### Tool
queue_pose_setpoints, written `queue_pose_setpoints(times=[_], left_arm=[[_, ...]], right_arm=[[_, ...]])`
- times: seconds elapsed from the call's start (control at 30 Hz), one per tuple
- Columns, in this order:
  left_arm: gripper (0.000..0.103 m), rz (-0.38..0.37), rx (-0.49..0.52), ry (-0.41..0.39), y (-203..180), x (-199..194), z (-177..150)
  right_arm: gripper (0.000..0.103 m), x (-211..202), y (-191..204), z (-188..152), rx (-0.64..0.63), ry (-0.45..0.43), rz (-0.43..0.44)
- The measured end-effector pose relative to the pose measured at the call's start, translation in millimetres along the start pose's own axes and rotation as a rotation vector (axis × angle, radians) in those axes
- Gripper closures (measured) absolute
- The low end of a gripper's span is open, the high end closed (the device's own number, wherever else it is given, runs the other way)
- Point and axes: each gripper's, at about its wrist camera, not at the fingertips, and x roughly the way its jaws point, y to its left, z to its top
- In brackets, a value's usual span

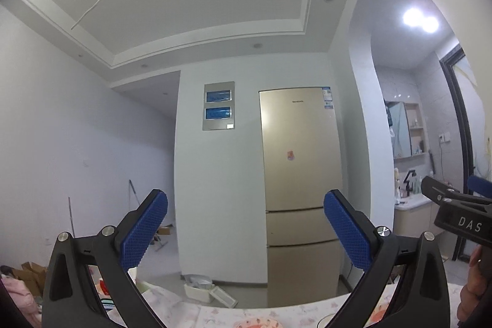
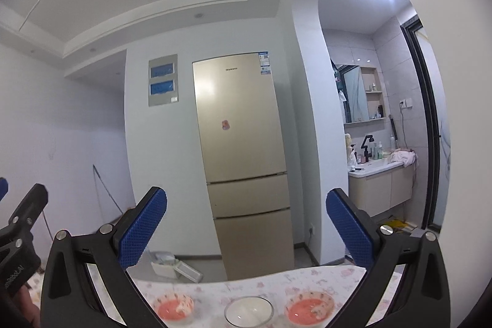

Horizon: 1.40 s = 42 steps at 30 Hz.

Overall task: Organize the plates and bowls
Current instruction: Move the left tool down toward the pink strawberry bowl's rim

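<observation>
Both grippers are raised above a table with a pink floral cloth (image 2: 276, 278) and point at the far wall. My right gripper (image 2: 246, 228) is open and empty. Below it, in the right wrist view, stand two pink patterned bowls, one left (image 2: 174, 307) and one right (image 2: 309, 307), with a clear glass bowl (image 2: 249, 311) between them. My left gripper (image 1: 245, 228) is open and empty. In the left wrist view only a pink dish rim (image 1: 258, 322) and a glass rim (image 1: 324, 322) show at the bottom edge. The right gripper's body (image 1: 455, 205) shows at right.
A gold fridge (image 2: 243, 149) stands against the wall beyond the table. A white box (image 2: 172, 266) lies on the floor by it. A washbasin alcove (image 2: 378, 168) is at the right. Cardboard boxes (image 1: 32, 274) and colourful items (image 1: 104, 286) are at the left.
</observation>
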Motion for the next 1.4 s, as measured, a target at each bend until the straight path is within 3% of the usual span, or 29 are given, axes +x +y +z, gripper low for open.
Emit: queue_pose_setpoints(times=[0.03,0.23,0.37,0.47,0.57,0.73,0.83,0.97,1.03,1.1,1.4], left_arm=[[0.0,-0.023,-0.027,-0.01,8,5,-3],[0.0,0.036,-0.079,0.049,43,51,-21],[0.0,0.036,-0.083,0.133,58,79,-63],[0.0,0.072,-0.053,0.233,60,111,-97],[0.0,0.064,-0.036,0.351,58,140,-123],[0.0,0.11,-0.044,0.518,57,187,-170],[0.0,0.109,-0.083,0.596,64,209,-197],[0.0,0.119,-0.088,0.684,70,230,-232],[0.0,0.11,-0.099,0.726,75,236,-249],[0.01,0.084,-0.115,0.769,77,244,-266],[0.018,0.046,-0.177,0.966,75,262,-325]], right_arm=[[0.0,4,1,-1,0.011,0.001,0.001],[0.0,34,10,-2,0.08,-0.006,0.027],[0.0,56,20,-31,0.099,0.026,0.072],[0.0,82,31,-68,0.049,0.087,0.079],[0.0,115,43,-90,-0.02,0.193,0.033],[0.0,135,41,-111,-0.016,0.231,0.056],[0.0,154,39,-129,-0.035,0.276,0.022],[0.001,189,25,-160,0.059,0.42,0.083],[0.011,206,19,-178,0.12,0.517,0.151],[0.015,219,15,-195,0.179,0.599,0.203],[0.016,236,28,-237,0.158,0.722,0.163]])
